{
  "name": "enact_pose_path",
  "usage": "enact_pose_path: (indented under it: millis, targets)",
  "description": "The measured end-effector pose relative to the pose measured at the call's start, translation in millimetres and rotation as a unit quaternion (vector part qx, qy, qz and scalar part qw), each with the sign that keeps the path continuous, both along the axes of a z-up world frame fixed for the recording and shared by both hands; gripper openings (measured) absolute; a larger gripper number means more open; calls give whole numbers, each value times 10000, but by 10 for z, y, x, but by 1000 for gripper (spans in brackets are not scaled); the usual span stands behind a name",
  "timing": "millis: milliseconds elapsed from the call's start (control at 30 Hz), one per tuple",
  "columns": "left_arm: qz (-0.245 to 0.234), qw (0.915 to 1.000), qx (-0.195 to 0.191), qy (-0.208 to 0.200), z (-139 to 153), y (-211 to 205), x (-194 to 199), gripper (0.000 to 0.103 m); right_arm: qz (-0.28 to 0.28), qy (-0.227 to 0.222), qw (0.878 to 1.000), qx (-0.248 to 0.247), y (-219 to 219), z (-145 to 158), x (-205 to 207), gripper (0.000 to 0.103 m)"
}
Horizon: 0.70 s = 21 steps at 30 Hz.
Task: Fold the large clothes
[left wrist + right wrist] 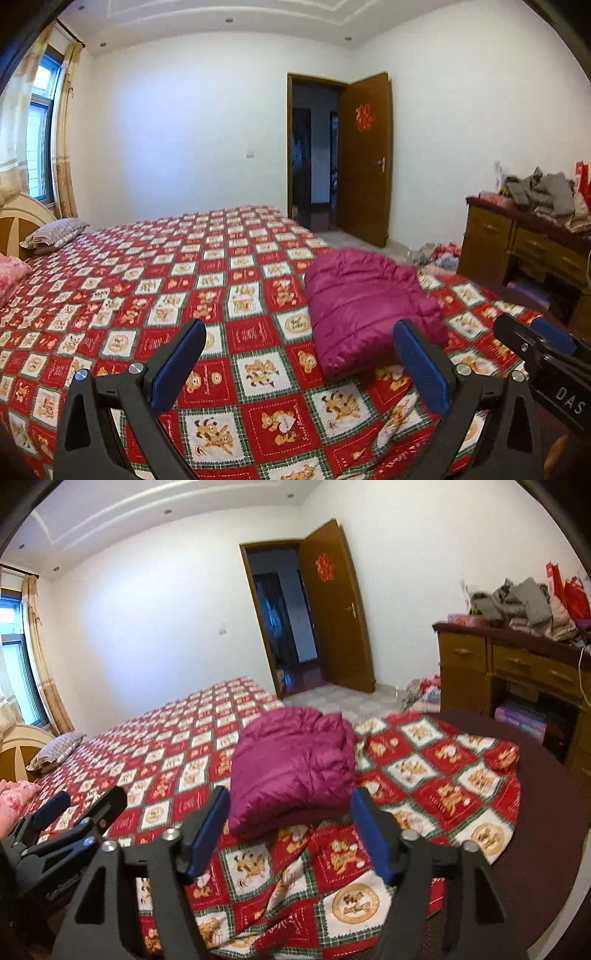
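A magenta puffer jacket (365, 306) lies folded into a thick bundle on the red checked bedspread (166, 295), near the foot corner of the bed. It also shows in the right wrist view (291, 768). My left gripper (301, 354) is open and empty, held above the bed just short of the jacket's near left edge. My right gripper (290, 819) is open and empty, its blue pads on either side of the jacket's near edge but short of it. The right gripper shows at the right of the left wrist view (539, 347), the left gripper at the left of the right wrist view (74, 812).
A wooden dresser (509, 664) piled with grey clothes (517, 598) stands to the right of the bed. A brown door (332, 609) stands open. Pillows (55, 236) lie at the headboard. Loose clothes (424, 694) lie on the floor. The bedspread's corner (424, 830) is rumpled over the dark mattress.
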<state>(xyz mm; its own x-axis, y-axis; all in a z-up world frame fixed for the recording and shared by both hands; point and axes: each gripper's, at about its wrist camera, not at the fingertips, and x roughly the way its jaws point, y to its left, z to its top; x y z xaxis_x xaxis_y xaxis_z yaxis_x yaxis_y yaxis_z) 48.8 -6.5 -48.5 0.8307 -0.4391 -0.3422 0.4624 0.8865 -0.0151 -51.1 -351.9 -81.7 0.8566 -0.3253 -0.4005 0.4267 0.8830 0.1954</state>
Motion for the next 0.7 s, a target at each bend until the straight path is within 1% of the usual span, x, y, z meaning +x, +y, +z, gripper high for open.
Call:
enact_pose_path:
  millis: [167,233,333,400,433,567,700]
  targets:
    - [26,9989,-115,-463,212,96,-208,102,-20,-390,9988,-291,99,188,-124,74]
    - [25,9977,-199,-644,297,132,-292,102,-54,-553,9976,-413,137,253,-177,76]
    - [74,9963,-305,-801,396,179,-365,102,-125,-776,9948,-654,210,335,-259,81]
    - [66,9956,-367,-858,439,206,-401,102,-155,-864,9927,-825,260,381,-287,85]
    - [68,9953,-391,-886,458,220,-414,102,-172,-903,9919,-877,272,400,-300,85]
    - [127,9938,-476,-993,494,268,-452,102,-201,-1060,9896,-953,297,433,-336,90]
    - [132,9937,-502,-988,489,275,-454,102,-229,-1110,9889,-958,279,444,-359,90]
